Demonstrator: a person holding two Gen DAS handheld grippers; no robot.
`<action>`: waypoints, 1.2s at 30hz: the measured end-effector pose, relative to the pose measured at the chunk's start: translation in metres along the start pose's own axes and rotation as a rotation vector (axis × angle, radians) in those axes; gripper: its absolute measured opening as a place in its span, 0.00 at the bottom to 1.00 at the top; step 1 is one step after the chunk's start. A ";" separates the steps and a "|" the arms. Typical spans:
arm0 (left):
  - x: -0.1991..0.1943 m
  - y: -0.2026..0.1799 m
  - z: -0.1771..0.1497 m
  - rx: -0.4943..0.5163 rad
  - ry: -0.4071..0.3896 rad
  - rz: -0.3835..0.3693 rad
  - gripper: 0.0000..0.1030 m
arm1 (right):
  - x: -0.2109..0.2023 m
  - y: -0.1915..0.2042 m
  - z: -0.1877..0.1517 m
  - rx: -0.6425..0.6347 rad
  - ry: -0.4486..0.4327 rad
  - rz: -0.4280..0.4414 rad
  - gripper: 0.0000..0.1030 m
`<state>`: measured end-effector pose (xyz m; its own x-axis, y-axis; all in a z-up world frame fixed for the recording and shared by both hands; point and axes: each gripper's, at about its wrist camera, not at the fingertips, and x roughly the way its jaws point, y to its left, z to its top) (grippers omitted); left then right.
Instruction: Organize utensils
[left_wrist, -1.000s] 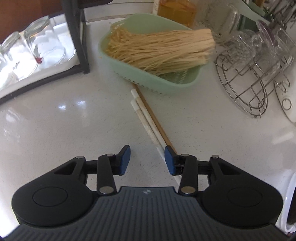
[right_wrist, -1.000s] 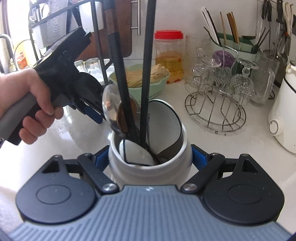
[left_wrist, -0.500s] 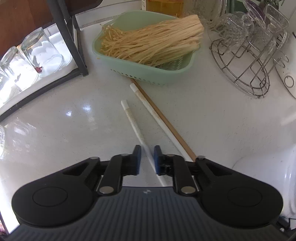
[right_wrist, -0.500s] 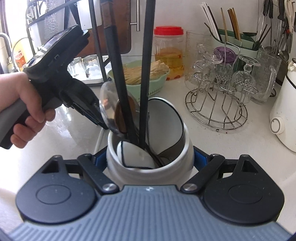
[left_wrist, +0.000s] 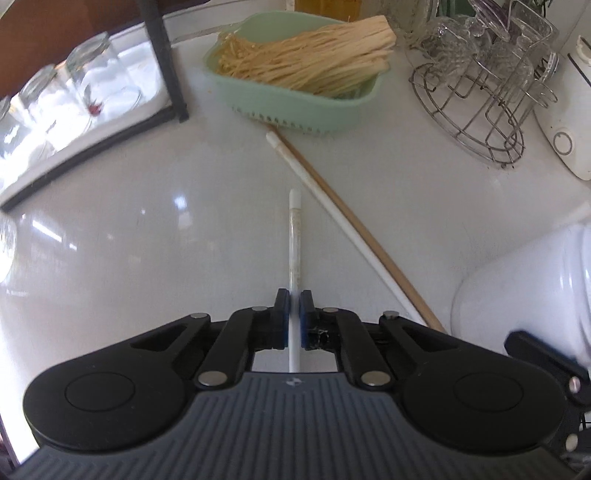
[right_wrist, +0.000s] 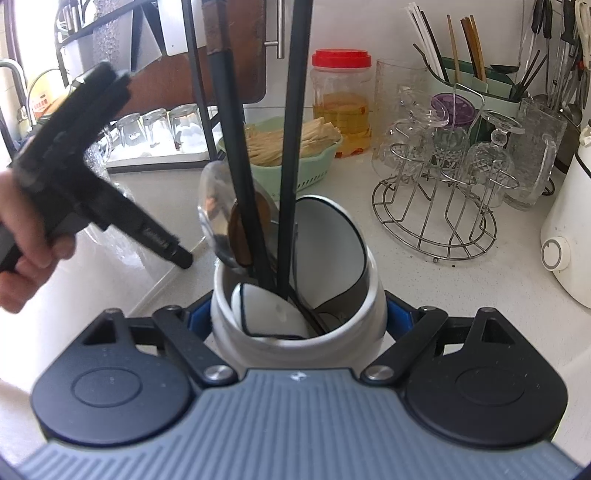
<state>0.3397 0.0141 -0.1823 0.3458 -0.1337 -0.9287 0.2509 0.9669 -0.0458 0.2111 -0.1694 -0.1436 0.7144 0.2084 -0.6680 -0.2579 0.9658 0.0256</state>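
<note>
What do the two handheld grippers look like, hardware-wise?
Both match: the left gripper and right gripper each have a ribbed grey body with a small logo, two round black housings, black link arms with silver pivot pins, and blue pads on the jaws. Seen from the right wrist view, the left one has a black pistol-style body and grey handle. No cables or sleeves are visible.

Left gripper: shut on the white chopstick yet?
Shut. Left gripper pads have just closed on the white chopstick, which runs straight out between them.
</note>
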 end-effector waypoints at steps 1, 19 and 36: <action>-0.002 0.000 -0.004 -0.003 0.000 0.001 0.06 | 0.000 0.000 0.000 -0.005 0.002 0.001 0.88; -0.020 0.002 -0.041 -0.056 -0.009 0.005 0.07 | -0.010 0.004 -0.009 -0.017 -0.051 0.018 0.99; -0.005 0.008 -0.003 -0.051 -0.090 0.017 0.26 | -0.010 0.005 -0.005 -0.017 -0.054 -0.024 0.88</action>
<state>0.3368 0.0237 -0.1789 0.4301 -0.1345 -0.8927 0.1990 0.9786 -0.0515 0.1996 -0.1678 -0.1409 0.7544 0.1940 -0.6271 -0.2514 0.9679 -0.0030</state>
